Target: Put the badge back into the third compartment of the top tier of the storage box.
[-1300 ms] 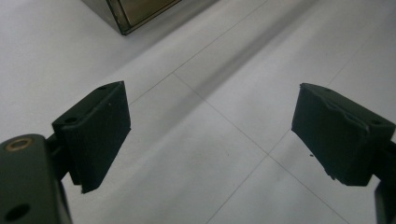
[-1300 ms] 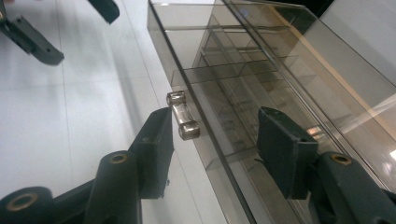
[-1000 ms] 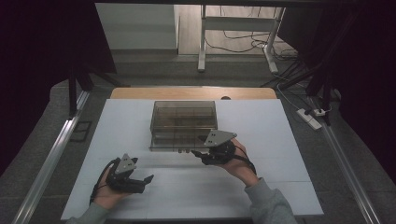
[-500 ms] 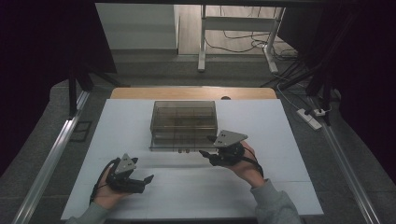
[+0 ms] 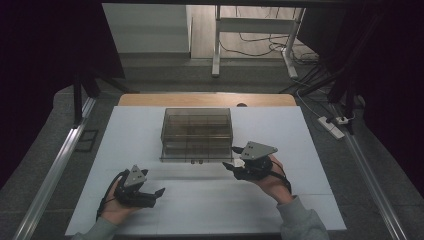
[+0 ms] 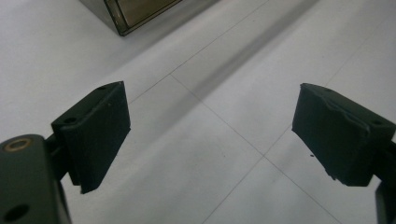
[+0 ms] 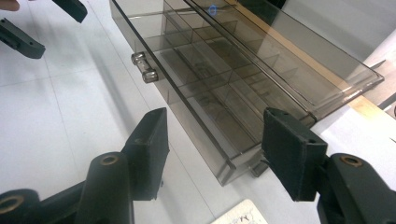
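Observation:
A smoky clear drawer box [image 5: 197, 132] stands mid-table; its front carries a small clear handle [image 7: 144, 67]. My right gripper [image 5: 232, 157] hovers just off the box's front right corner, open, jaws pointing left. In the right gripper view the jaws [image 7: 215, 140] straddle that corner of the box [image 7: 224, 93] without touching it. My left gripper [image 5: 156, 192] rests low at the front left, open, over the bare white table [image 6: 210, 116]. A corner of the box [image 6: 135, 11] shows at the top of the left gripper view. The left gripper [image 7: 28, 28] also appears far off in the right gripper view.
The white tabletop [image 5: 300, 135] has free room on both sides of the box. A wooden strip [image 5: 205, 100] runs along its far edge. A power strip [image 5: 332, 126] and cables lie on the floor at the right; a metal rail [image 5: 55, 170] lies along the left.
My right gripper has drifted to the right along the box's front, from near the middle towards its right corner. The left gripper has stayed put.

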